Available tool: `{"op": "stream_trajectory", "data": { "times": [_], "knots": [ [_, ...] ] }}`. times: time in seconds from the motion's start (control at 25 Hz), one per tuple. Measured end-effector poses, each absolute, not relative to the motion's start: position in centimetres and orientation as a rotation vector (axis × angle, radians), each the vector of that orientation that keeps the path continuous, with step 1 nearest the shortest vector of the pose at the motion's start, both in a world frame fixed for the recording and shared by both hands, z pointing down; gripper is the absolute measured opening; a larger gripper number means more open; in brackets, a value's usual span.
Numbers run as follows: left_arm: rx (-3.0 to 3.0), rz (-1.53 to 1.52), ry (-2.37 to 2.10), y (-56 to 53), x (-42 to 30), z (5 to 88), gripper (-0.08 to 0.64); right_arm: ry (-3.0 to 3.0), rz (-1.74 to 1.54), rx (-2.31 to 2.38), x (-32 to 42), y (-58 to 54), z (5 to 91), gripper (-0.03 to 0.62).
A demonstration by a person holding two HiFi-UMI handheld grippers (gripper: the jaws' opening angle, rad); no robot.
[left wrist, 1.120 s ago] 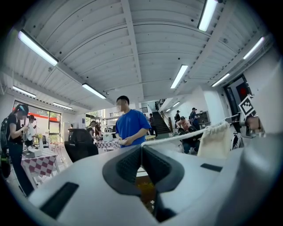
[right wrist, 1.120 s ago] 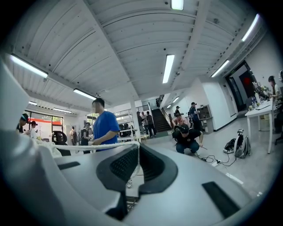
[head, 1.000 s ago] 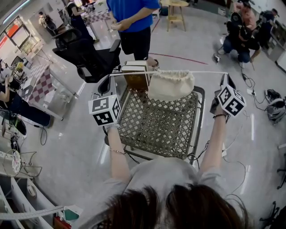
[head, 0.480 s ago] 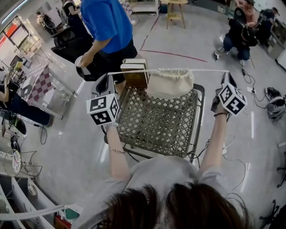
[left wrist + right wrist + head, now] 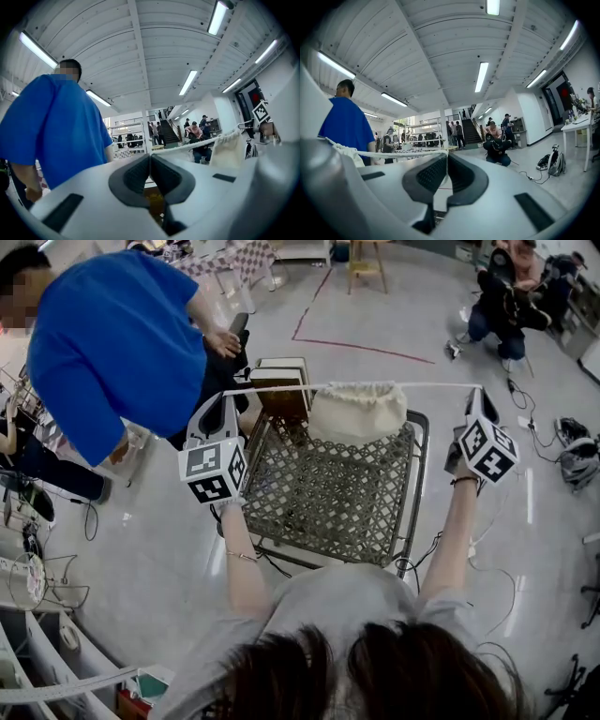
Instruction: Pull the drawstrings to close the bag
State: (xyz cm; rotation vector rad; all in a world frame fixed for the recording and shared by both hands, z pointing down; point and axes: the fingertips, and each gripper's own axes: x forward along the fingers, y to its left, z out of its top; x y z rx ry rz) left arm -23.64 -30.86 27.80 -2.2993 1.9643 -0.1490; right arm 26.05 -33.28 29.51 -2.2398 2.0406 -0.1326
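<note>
The bag (image 5: pixel 357 414), cream cloth, sits at the far edge of the lattice table (image 5: pixel 328 493). Its mouth is gathered, seemingly almost closed. Its drawstrings (image 5: pixel 281 388) stretch taut sideways between both grippers. The left gripper (image 5: pixel 150 157) is clamped tight on one cord end and the right gripper (image 5: pixel 446 157) pinches the other.

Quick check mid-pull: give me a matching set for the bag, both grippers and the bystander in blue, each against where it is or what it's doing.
Things:
1. bag
2. left gripper
3. right gripper
4. person in blue

States or places:
A. shut on the right end of the drawstring
B. standing beyond the far left corner of the table
C. cream, gathered midway along the taut drawstring
D. shut on the drawstring's left end

Pairs: 1-C, 2-D, 3-A, 4-B
</note>
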Motion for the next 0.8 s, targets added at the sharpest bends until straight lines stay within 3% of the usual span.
{"op": "stream_trajectory", "data": {
  "times": [0.8],
  "knots": [
    [-2.272, -0.147, 1.921, -30.37, -23.73, 27.31, 0.028, 2.057, -0.021, -2.259, 25.87, -32.53, 28.85, 0.025]
  ]
}}
